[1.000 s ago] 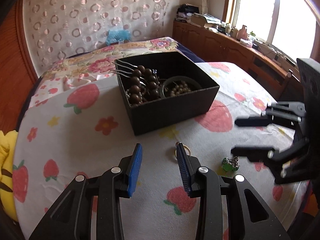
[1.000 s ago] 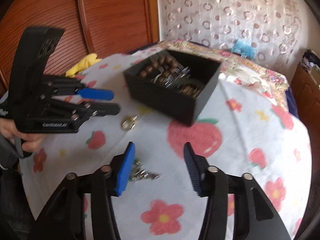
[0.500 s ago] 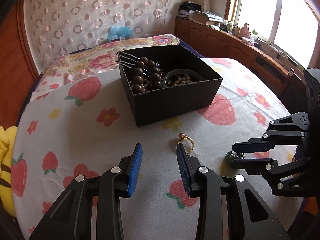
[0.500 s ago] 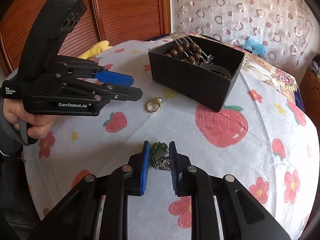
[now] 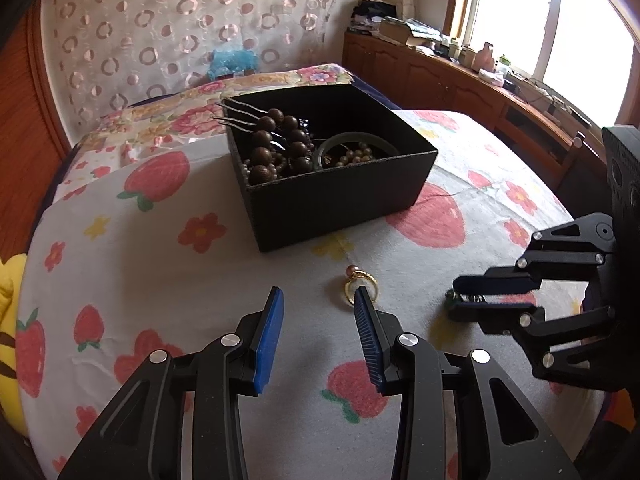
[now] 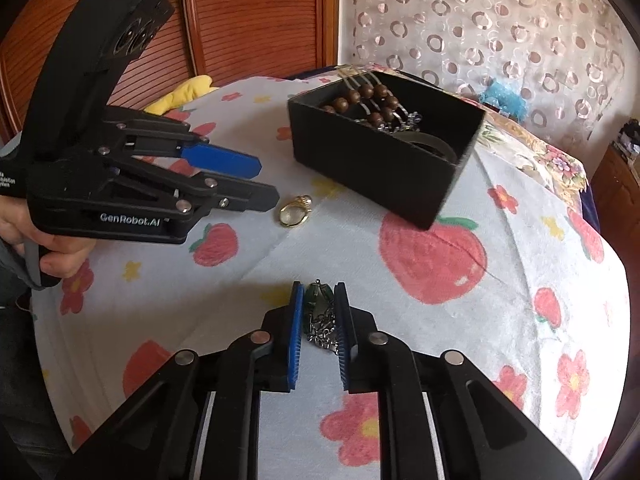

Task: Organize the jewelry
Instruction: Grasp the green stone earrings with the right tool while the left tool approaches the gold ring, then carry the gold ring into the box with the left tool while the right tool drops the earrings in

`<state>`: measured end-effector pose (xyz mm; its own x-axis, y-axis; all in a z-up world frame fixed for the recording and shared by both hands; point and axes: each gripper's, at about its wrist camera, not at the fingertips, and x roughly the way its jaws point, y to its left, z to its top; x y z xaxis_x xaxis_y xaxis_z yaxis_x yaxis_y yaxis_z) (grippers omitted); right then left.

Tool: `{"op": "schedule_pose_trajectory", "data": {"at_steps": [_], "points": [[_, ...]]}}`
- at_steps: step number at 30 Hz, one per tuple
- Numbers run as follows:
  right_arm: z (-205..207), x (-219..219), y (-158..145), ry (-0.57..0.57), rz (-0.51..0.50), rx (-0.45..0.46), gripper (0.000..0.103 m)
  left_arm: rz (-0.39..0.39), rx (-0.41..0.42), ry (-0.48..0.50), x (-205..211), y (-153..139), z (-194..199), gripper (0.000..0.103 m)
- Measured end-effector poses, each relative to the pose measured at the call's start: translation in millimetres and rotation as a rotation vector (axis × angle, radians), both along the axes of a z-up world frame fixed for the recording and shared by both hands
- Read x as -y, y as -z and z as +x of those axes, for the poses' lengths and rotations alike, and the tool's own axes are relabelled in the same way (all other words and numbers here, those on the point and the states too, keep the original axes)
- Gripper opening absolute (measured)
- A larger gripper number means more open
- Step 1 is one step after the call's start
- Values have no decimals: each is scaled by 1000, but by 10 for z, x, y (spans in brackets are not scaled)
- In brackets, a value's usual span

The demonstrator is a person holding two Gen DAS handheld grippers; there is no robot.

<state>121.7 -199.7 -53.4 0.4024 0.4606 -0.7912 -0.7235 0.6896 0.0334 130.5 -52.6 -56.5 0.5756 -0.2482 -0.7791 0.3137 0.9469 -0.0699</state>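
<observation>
A bed is carrying everything here, its white cover [image 5: 168, 264] printed with strawberries and flowers, and daylight is pouring in through a window [image 5: 568, 20] above a wooden cabinet [image 5: 460, 80] crowded with small clutter; a curtain patterned with rings [image 6: 500, 32] is hanging behind and wooden panels [image 6: 248, 16] are closing off one side. A black box [image 5: 340, 196] is sitting open on the cover, already holding dark wooden beads [image 5: 276, 144], metal hairpins and a pale bangle. A gold ring [image 6: 295, 213] is lying just in front of the box, right by the tip of the left tool [image 5: 318, 300], which is hanging part open with nothing between its blue pads, a hand [image 6: 48, 248] gripping its handle. Over in the right wrist view the right tool [image 6: 318, 300] is closing in, its jaws having just been narrowing, and the pads are now pinching a green stone pendant [image 6: 318, 298] with a tangle of silvery chain trailing beneath it, low over the cover and well short of the box. A yellow plush thing [image 6: 184, 90] is peeking up at the far edge of the bed
</observation>
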Motion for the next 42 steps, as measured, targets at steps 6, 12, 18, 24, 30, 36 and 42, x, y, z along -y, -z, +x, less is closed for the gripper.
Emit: {"op": "schedule_pose_trajectory", "data": {"at_steps": [6, 12, 18, 24, 30, 36, 42], "points": [[64, 114, -78, 37, 15, 28, 17, 4, -8, 33, 113, 7, 50, 35], [176, 241, -141, 84, 31, 51, 17, 11, -15, 54, 206, 26, 103, 35], [243, 309, -181, 108, 49, 64, 17, 19, 4, 69, 250, 54, 109, 22], [289, 296, -265, 111, 66, 86, 17, -1, 1, 56, 222, 40, 118, 18], [359, 225, -476, 101, 92, 136, 17, -31, 42, 35, 164, -145, 85, 18], [515, 168, -693, 89, 125, 179, 17, -48, 100, 29, 124, -411, 82, 19], [725, 145, -887, 87, 177, 202, 17, -52, 135, 15, 82, -575, 180, 19]]}}
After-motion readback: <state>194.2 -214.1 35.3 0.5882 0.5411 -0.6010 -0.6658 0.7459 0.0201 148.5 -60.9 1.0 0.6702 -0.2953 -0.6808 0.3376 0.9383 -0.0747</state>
